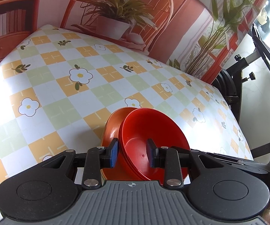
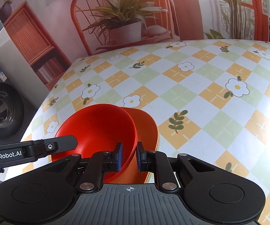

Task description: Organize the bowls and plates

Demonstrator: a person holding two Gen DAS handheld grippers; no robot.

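Red bowl stack (image 1: 150, 140) leans in orange plate (image 1: 114, 125); left gripper (image 1: 133, 154) and right gripper (image 2: 129, 156), both half-open, straddle opposite rims, unclamped.

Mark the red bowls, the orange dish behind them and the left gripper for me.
red bowls (image 2: 97, 129): right wrist view, inner wall of the top bowl.
orange dish (image 2: 146, 123): right wrist view, exposed inner side.
left gripper (image 1: 133, 153): left wrist view, midway between the fingertips, jaws astride the bowls' rim.
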